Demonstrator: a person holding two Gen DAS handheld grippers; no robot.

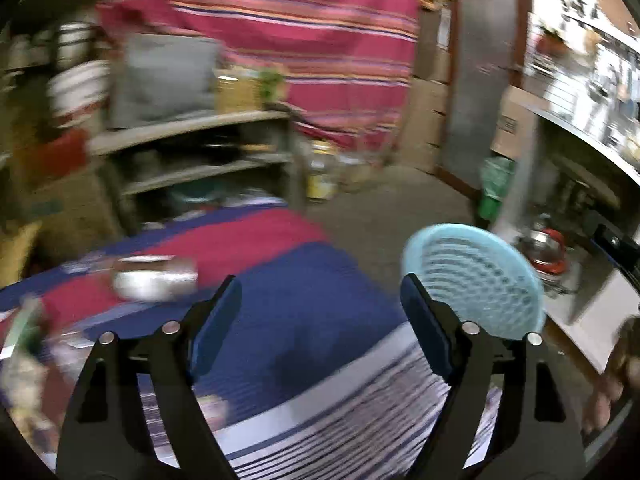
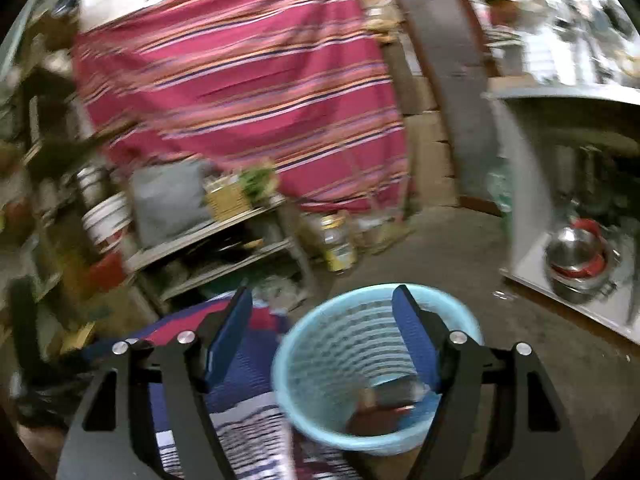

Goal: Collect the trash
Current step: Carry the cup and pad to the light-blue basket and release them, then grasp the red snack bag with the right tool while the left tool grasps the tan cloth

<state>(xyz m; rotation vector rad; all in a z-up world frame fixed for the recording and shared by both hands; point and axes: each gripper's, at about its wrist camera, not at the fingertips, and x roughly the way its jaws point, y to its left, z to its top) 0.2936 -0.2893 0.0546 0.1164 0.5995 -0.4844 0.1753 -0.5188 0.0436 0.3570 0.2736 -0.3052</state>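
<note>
Pale-blue perforated plastic basket (image 2: 376, 368) stands on the floor beside the blue-and-red striped cloth (image 1: 280, 280), between the spread fingers of the right gripper (image 2: 322, 344), which grips nothing; some brownish scraps, too blurred to name, lie at its bottom. The left gripper (image 1: 320, 320) hangs wide open and empty over the cloth. Judging by this, one drop-off is done, and next comes reaching for the blurred white wrapper (image 1: 154, 278) on the cloth.

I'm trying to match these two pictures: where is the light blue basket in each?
Left wrist view: light blue basket at lower right, behind the right-hand finger.
Right wrist view: basket at bottom centre, opening facing the camera.
Shared landmark: the red striped curtain behind.
</note>
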